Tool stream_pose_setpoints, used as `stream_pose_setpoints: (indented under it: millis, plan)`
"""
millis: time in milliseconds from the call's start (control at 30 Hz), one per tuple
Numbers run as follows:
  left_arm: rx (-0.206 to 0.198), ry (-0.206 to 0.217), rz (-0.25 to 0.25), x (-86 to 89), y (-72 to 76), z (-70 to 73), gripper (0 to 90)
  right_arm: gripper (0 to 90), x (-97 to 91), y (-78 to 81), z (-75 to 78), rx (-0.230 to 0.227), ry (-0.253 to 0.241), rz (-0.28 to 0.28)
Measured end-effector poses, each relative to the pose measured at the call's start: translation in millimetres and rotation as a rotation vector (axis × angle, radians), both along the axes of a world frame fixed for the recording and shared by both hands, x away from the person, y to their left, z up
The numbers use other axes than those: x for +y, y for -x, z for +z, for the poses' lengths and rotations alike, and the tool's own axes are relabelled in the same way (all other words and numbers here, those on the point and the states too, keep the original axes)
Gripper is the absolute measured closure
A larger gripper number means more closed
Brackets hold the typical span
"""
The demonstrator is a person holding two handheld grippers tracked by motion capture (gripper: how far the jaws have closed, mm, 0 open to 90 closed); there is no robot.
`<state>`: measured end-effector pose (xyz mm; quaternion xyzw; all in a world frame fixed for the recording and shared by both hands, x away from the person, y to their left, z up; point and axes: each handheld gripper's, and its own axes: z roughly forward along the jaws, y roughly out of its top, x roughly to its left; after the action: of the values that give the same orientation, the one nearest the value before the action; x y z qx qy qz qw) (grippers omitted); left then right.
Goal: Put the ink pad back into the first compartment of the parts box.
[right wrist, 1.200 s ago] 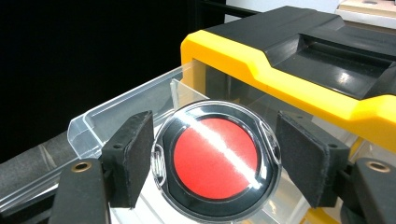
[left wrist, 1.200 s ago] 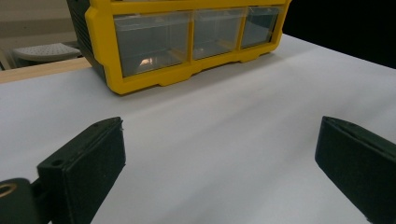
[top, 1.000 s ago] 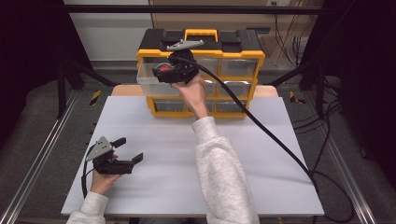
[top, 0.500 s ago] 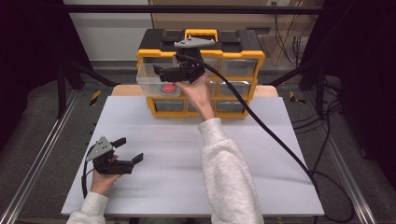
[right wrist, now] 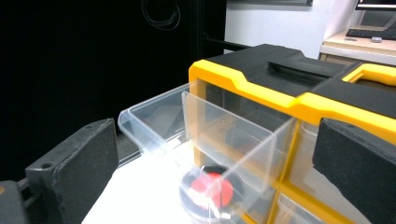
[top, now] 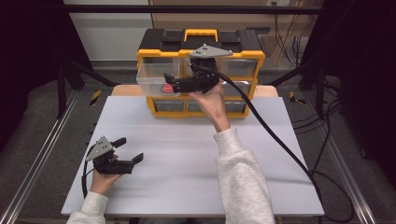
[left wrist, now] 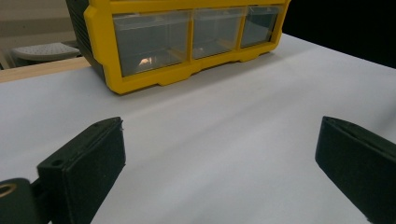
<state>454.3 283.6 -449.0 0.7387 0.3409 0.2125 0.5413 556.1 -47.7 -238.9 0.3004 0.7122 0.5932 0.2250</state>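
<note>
A yellow and black drawer cabinet (top: 201, 44) stands at the back of the white table. Its clear top-left drawer (top: 152, 77) (right wrist: 154, 116) is pulled out. A round red and black disc (top: 167, 88) (right wrist: 208, 191) lies in the bottom of that drawer, seen through the clear wall. My right gripper (top: 175, 84) is held level in front of the cabinet, pointing left at the drawer. Its jaws stand wide apart and hold nothing. My left gripper (top: 130, 150) (left wrist: 219, 154) rests open on the table at the front left, with nothing between its jaws.
The other cabinet drawers (left wrist: 152, 39) are shut, one with a small object inside. The right gripper's thick black cable (top: 280, 140) trails across the right side of the table (top: 187, 154). Metal rails (top: 42, 154) and dark frame legs flank the table.
The red disc has left the right gripper's jaws and dropped into the open drawer. The right gripper opened and drew back slightly to the right. The left gripper has not moved.
</note>
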Motion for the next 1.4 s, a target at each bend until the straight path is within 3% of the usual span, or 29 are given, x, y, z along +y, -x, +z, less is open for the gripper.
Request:
stream_pose_setpoints:
  millis: [233,533,833,1000,1400]
  plan:
    - [0.0,-0.003,-0.002,-0.4,-0.1,-0.1,1.3,0.5,-20.7,17.1,-10.0,-0.015,-0.011,0.0]
    - [0.0,-0.004,-0.002,-0.4,-0.3,-0.2,1.3,0.8,-47.9,40.0,-36.8,-0.031,-0.009,-0.005]
    - [0.002,-0.013,-0.005,-1.7,-0.7,-1.1,1.2,2.1,-74.1,59.3,-83.9,-0.002,0.003,-0.016]
    - [0.004,-0.015,-0.005,-2.5,-0.8,-1.5,1.2,2.3,-95.6,69.7,-115.1,0.025,0.002,-0.03]
    - [0.005,-0.019,-0.004,-3.2,-0.9,-2.3,1.1,2.9,-153.2,94.5,-173.7,0.072,0.0,-0.064]
